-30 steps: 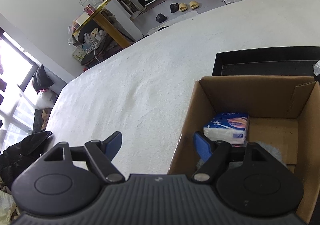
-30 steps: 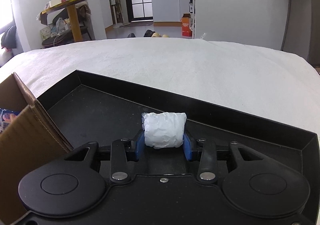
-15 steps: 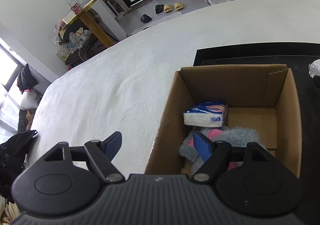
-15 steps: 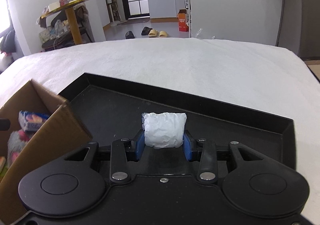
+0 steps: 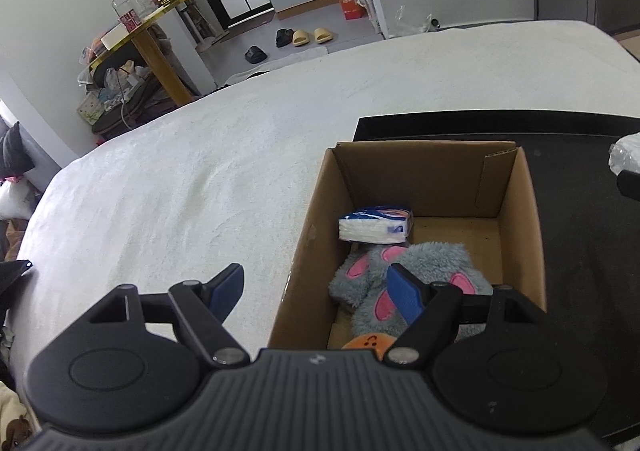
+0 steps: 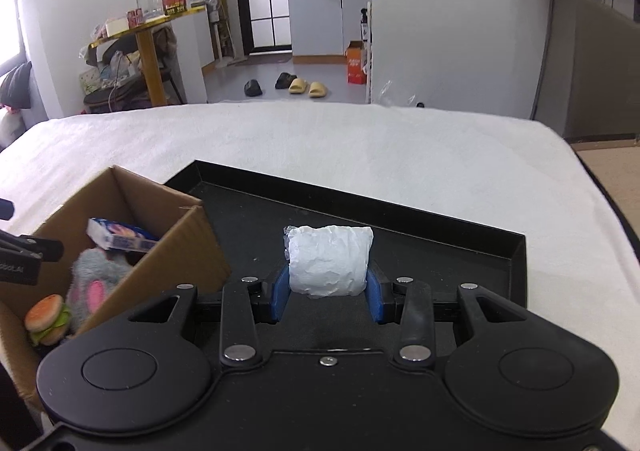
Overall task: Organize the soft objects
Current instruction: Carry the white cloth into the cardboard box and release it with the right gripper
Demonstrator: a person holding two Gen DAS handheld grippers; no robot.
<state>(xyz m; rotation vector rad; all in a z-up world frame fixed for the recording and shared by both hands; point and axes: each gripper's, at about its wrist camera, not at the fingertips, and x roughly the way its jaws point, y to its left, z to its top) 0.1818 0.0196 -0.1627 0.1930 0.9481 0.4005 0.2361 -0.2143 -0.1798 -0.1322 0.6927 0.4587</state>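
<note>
White bed [image 6: 360, 155], black tray [image 6: 460, 251], cardboard box [image 5: 516, 219] beside it.
My right gripper [image 6: 327, 291] jaws clamp a white wad [image 6: 328, 261] above the tray; left gripper [image 5: 316, 291] jaws apart, holding nothing.

The left gripper [image 5: 316, 289] is held with jaws wide apart and empty over the near-left wall of a cardboard box [image 5: 312, 235]; inside are seen a tissue pack [image 5: 375, 225], a grey plush toy [image 5: 416, 271] and an orange toy [image 5: 368, 341]; a black tray [image 5: 576, 219] lies just beside.
</note>
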